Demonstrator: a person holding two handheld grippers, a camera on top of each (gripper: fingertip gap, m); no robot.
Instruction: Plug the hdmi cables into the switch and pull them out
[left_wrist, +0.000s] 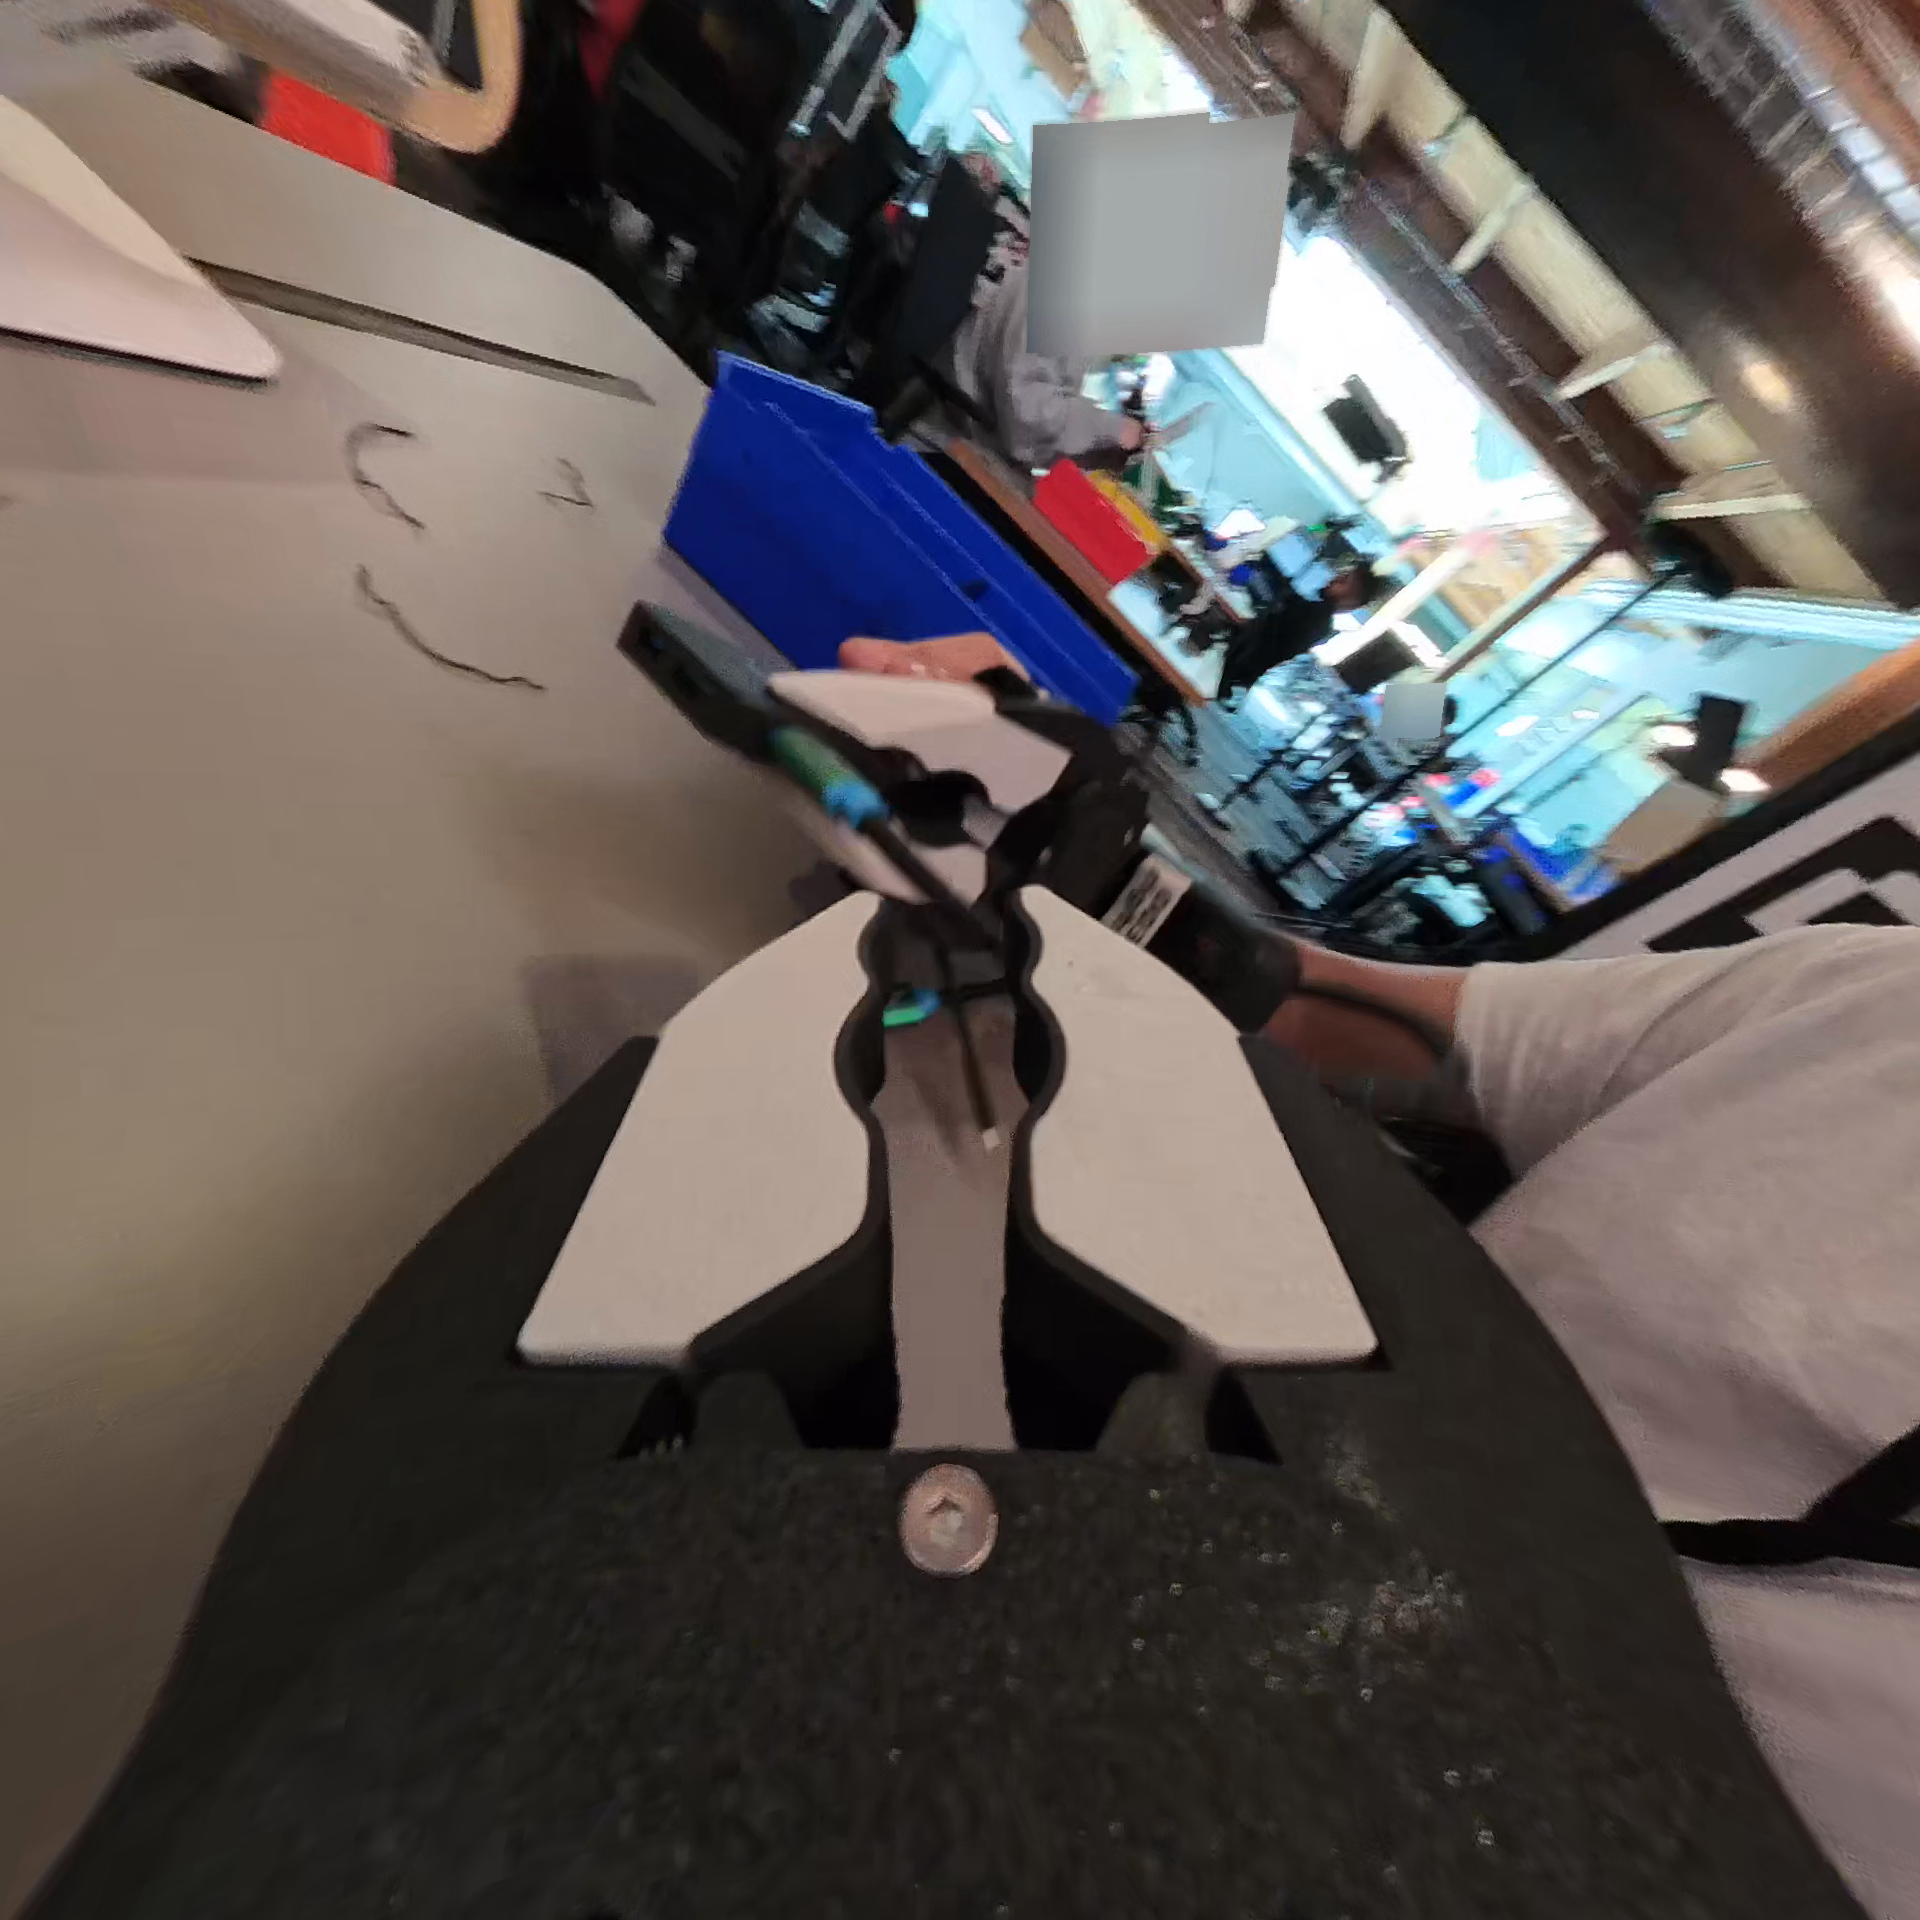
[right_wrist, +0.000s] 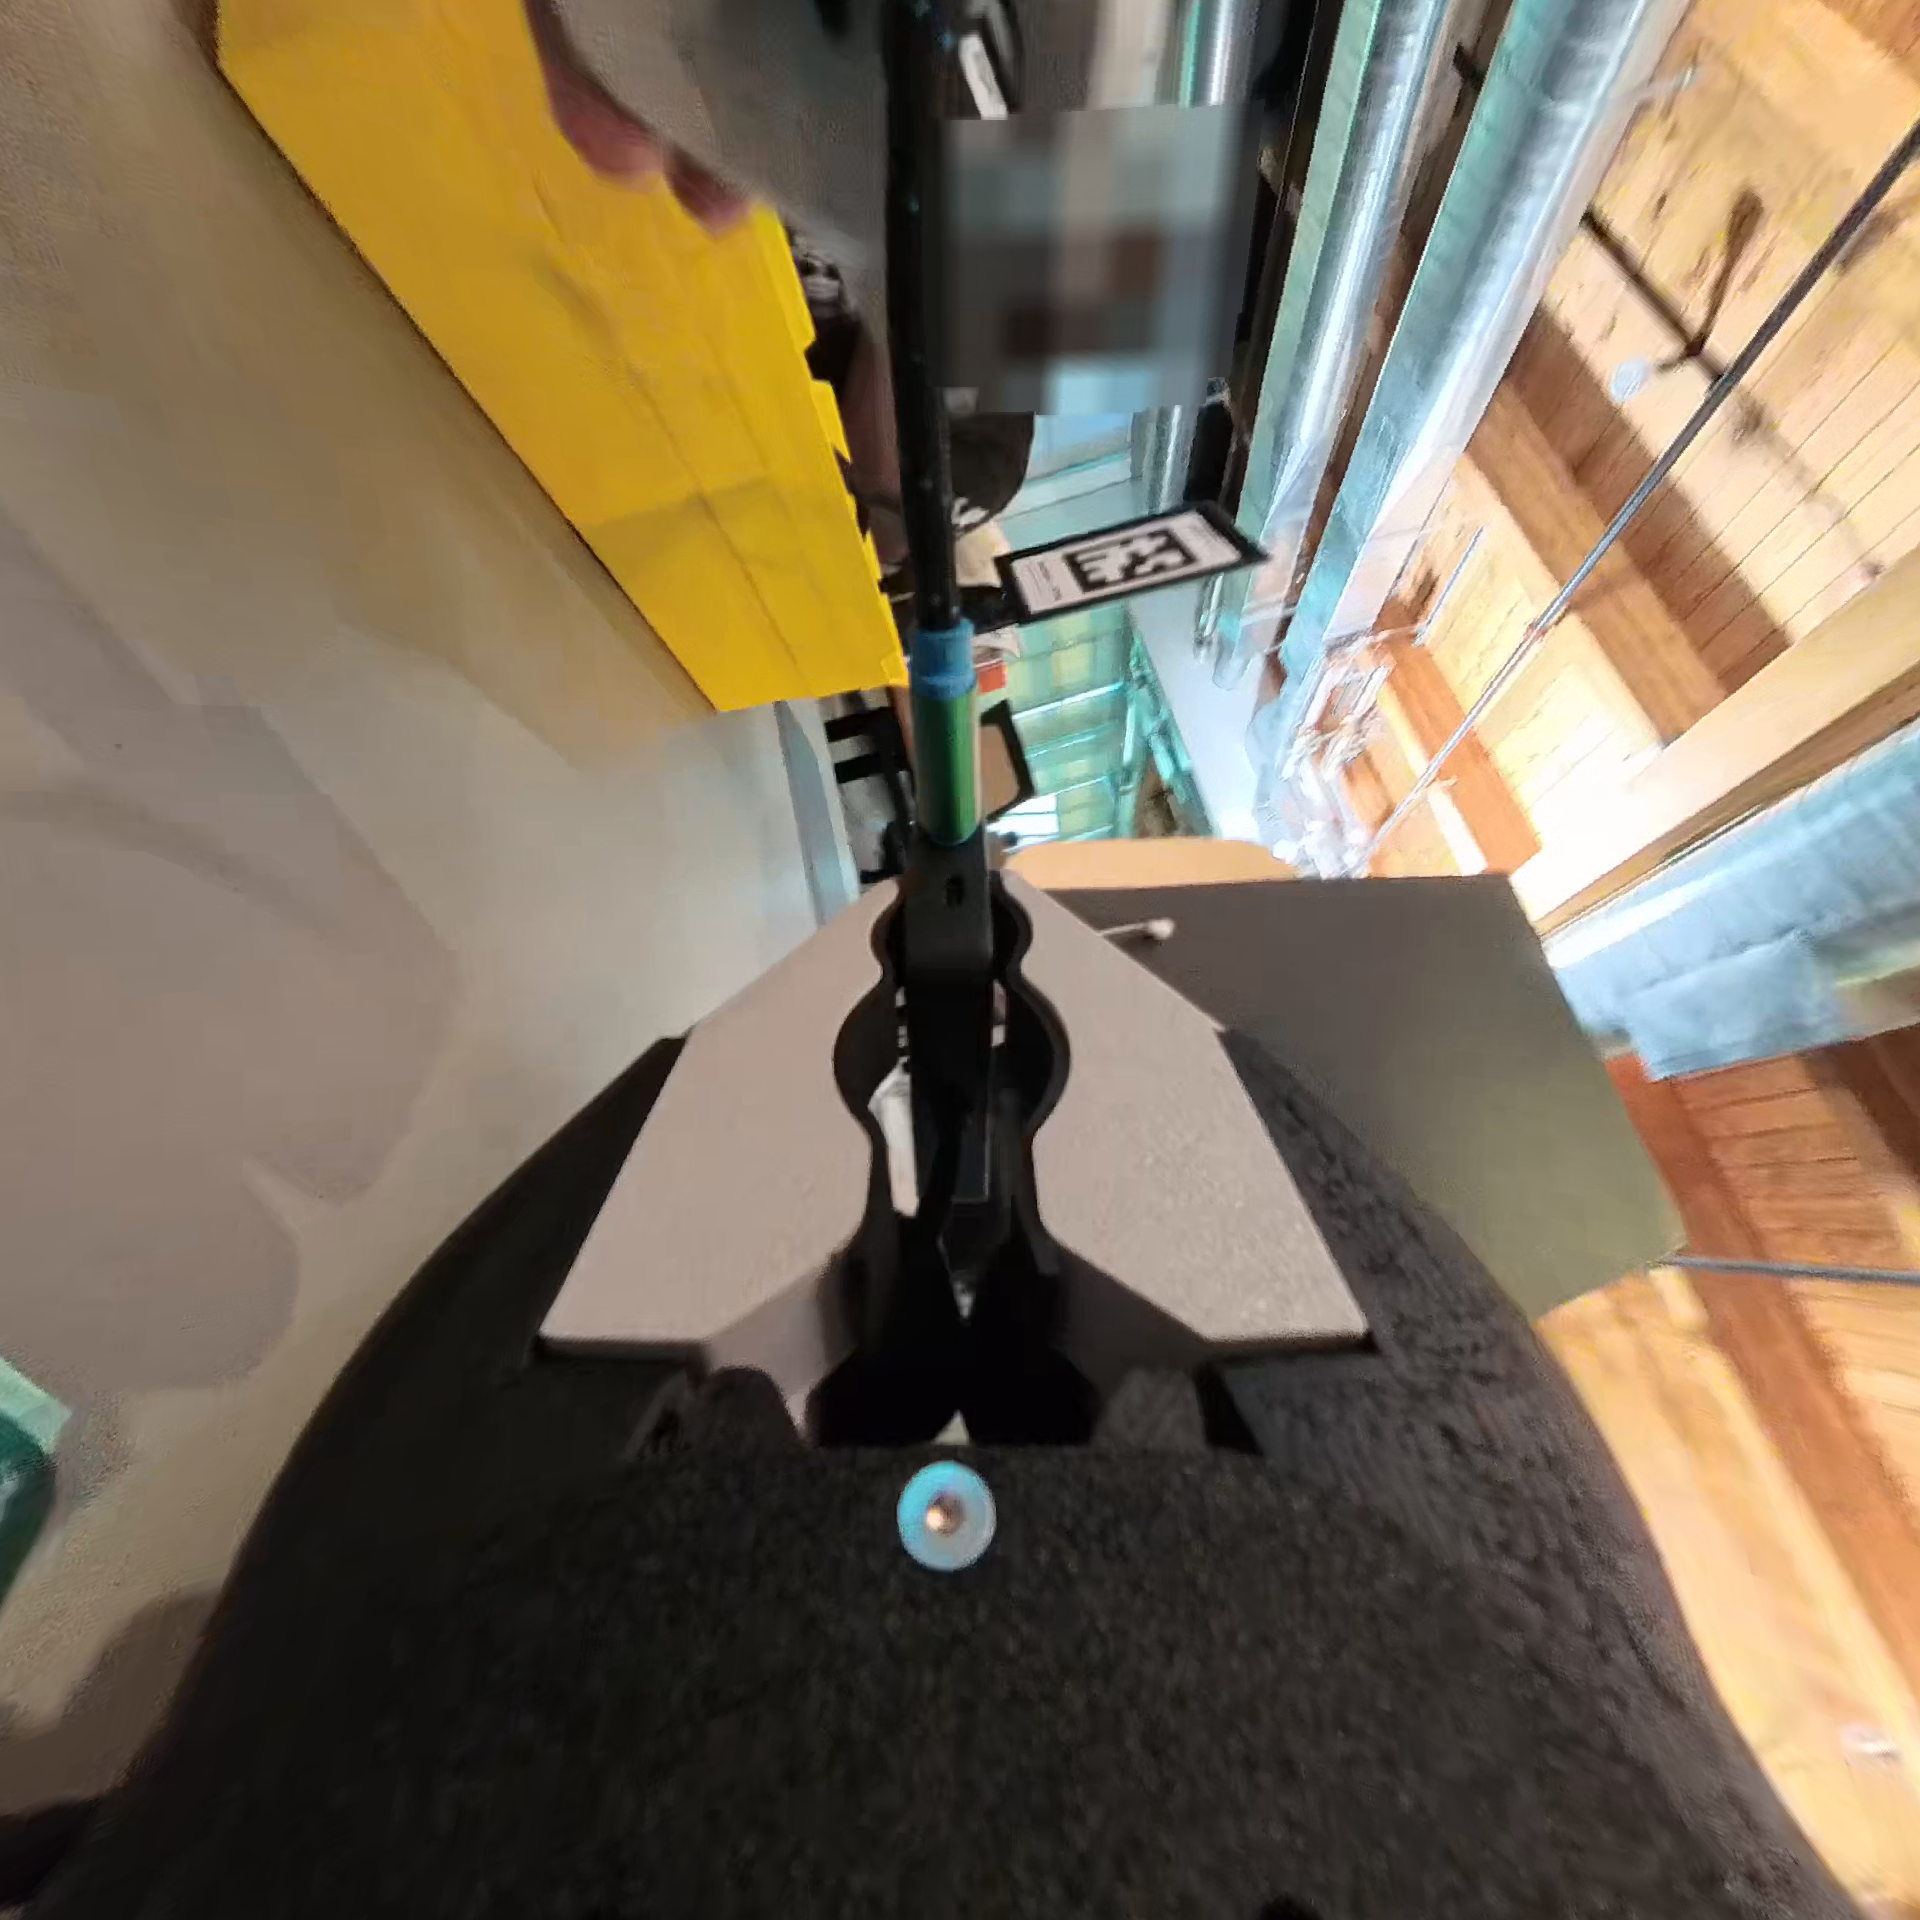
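The switch (left_wrist: 691, 665), a flat dark box with open ports along its near edge, is lifted off the table (left_wrist: 260, 831) at about 11 o'clock from the left gripper (left_wrist: 940, 940). The right gripper (left_wrist: 914, 769) clamps it from the 3 o'clock side, and a green-and-blue plug (left_wrist: 826, 779) sits in the switch's near end, its black cable (left_wrist: 925, 883) running down toward 6 o'clock and into the gap of the left gripper. The left gripper's jaws stand nearly together; the cable and a second blue-green connector (left_wrist: 909, 1006) lie between them, but whether the fingers (left_wrist: 748, 1122) truly pinch the cable I cannot tell.

In the right wrist view, the right gripper (right_wrist: 951, 935) has its jaws drawn in tight on the dark switch (right_wrist: 951, 997), which stands edge-on between the fingers (right_wrist: 1153, 1122). The plug (right_wrist: 943, 748) rises from it toward 12 o'clock, green sleeve first, then a blue band, then the cable (right_wrist: 920, 312).

A blue bin (left_wrist: 852, 530) rests on the table at 12 o'clock beyond the switch. A yellow bin (right_wrist: 582, 353) lies at 11 o'clock in the right wrist view, a fingertip (right_wrist: 644, 156) over its far edge. A sleeve (left_wrist: 1683, 1195) in pale grey fills 3 o'clock in the left wrist view.
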